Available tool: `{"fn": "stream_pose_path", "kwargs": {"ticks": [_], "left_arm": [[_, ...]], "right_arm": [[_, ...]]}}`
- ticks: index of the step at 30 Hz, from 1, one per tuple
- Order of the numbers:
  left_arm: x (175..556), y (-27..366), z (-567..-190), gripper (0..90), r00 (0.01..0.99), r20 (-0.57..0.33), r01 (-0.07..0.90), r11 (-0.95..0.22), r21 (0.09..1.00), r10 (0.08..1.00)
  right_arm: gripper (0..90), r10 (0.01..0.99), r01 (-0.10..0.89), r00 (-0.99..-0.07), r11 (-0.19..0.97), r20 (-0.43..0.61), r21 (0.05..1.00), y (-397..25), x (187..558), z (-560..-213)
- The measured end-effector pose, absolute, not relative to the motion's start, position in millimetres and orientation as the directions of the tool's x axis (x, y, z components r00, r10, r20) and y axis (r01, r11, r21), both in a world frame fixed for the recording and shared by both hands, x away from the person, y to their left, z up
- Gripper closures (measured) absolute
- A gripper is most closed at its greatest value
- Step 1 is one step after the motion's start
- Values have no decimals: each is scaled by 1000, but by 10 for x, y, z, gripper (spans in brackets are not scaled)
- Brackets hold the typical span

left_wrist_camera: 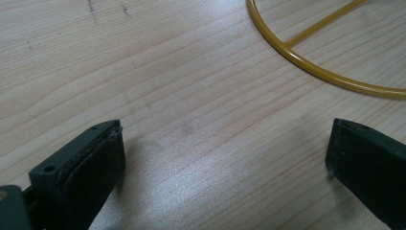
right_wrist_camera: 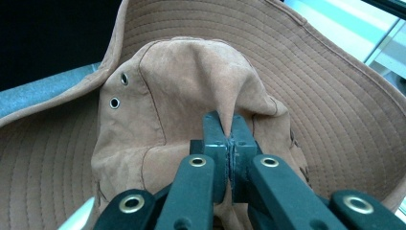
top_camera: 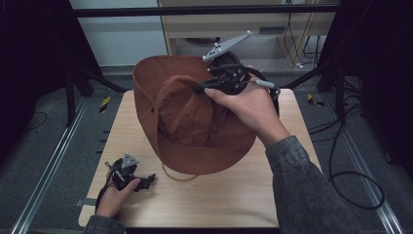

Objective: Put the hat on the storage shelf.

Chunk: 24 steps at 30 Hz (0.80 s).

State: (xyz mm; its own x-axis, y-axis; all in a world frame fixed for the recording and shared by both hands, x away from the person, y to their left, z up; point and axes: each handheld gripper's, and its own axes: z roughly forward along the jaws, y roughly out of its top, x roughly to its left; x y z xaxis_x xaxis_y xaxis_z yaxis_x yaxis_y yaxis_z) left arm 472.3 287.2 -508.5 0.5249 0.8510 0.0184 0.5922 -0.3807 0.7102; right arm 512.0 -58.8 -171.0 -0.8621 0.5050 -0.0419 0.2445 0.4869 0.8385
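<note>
Wooden table (top_camera: 234,195): right gripper (right_wrist_camera: 230,125) jaws pinch the brown hat (top_camera: 195,117) crown; left gripper (left_wrist_camera: 225,158) gapes, empty.

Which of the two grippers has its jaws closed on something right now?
The right gripper: its jaws are pinched shut on a fold of the brown hat crown. The left gripper sits open over the bare wooden table, gripping nothing.
</note>
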Motion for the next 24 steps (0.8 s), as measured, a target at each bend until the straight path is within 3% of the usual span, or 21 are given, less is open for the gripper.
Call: {"fn": "stream_pose_path", "kwargs": {"ticks": [24], "left_arm": [[4724,2871,-5085,0,526,17,592,-380,710,851]], "right_arm": [[892,489,242,-872,489,-34,838,-400,5161,-1778]]}}
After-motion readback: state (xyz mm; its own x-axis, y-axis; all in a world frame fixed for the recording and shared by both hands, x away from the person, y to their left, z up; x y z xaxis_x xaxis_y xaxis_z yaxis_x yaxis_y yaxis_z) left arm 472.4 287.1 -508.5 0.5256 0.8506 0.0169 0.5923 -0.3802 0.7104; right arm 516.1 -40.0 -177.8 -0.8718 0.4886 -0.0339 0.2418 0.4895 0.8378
